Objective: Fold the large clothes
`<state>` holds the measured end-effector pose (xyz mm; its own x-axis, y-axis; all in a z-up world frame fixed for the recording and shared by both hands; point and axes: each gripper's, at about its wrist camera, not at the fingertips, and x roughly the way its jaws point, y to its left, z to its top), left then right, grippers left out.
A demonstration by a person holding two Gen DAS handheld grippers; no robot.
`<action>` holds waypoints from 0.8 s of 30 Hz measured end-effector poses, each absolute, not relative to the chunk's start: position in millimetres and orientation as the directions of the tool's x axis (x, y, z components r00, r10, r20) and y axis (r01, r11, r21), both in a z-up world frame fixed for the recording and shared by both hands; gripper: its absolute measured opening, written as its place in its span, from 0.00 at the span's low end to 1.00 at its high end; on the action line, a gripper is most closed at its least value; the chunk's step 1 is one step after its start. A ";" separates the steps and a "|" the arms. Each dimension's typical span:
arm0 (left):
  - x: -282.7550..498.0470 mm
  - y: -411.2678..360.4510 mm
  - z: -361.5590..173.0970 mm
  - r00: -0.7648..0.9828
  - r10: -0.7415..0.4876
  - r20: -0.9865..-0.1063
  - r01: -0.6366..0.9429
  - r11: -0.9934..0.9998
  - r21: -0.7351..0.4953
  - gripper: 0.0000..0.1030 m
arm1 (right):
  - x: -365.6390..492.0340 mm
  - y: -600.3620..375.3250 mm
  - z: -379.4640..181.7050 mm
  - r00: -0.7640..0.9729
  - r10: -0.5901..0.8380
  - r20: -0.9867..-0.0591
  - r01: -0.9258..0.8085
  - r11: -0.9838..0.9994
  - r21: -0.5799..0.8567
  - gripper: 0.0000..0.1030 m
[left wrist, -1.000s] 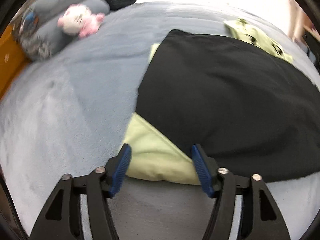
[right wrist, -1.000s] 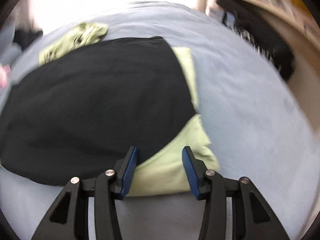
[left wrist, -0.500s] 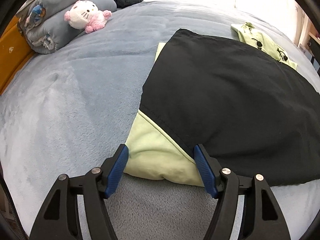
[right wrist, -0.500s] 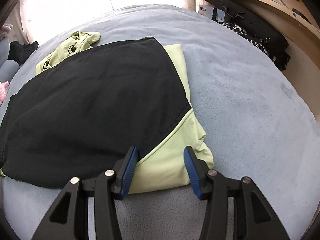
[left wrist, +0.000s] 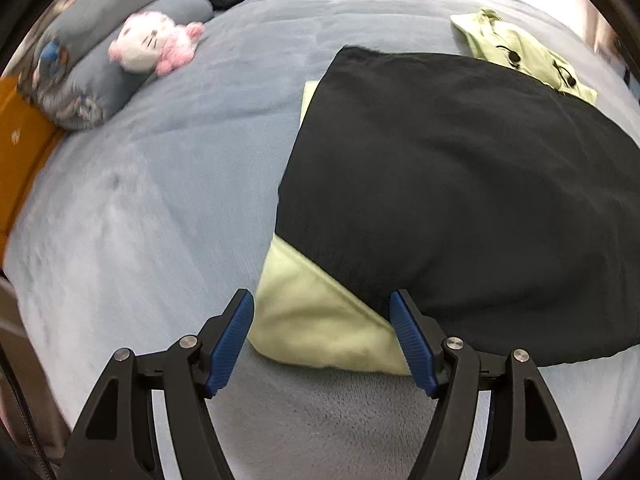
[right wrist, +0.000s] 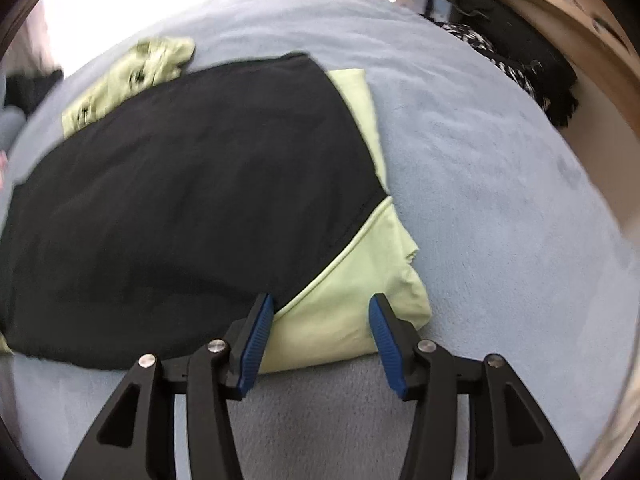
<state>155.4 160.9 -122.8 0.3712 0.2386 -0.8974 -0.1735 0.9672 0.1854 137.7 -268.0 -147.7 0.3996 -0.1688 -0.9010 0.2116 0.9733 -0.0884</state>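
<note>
A large black and light green garment (left wrist: 460,184) lies flat on a grey-blue bed (left wrist: 168,184). Its light green near-left corner (left wrist: 316,316) sits between the open jaws of my left gripper (left wrist: 322,312), which hovers just in front of it. In the right wrist view the same garment (right wrist: 192,208) shows, and its light green near-right corner (right wrist: 360,280) lies between the open jaws of my right gripper (right wrist: 322,314). Neither gripper holds cloth. A green hood part (left wrist: 520,52) with black eyes sticks out at the far side.
Folded grey bedding (left wrist: 104,60) and a pink and white plush toy (left wrist: 156,44) lie at the far left, with an orange edge (left wrist: 20,148) beside them. A wooden shelf (right wrist: 560,16) and dark bags (right wrist: 512,52) stand to the far right of the bed.
Both grippers stay open at the garment's near corners. The cameras shift slightly and the views blur; the garment has not moved.
</note>
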 end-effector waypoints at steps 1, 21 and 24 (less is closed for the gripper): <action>159.7 158.1 -115.7 0.387 0.240 -0.890 -0.151 0.969 0.195 0.67 | 140.3 -263.9 -145.4 0.394 -0.186 -0.900 0.195 0.974 -0.116 0.49; 362.0 108.9 -74.3 0.515 0.123 -0.849 0.150 0.961 0.231 0.67 | 323.1 -196.7 -74.2 0.576 -0.074 -0.814 -0.059 0.990 -0.132 0.49; 411.1 107.0 -79.5 0.493 0.055 -0.868 0.155 0.976 0.150 0.67 | 373.0 -189.2 -74.4 0.569 0.037 -0.822 -0.073 0.997 -0.005 0.49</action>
<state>411.1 107.0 -79.5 0.4933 0.0555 -0.8681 0.1547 0.9765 0.1503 373.0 -189.2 -74.4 0.5690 0.0370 -0.8215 -0.0726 0.9973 -0.0053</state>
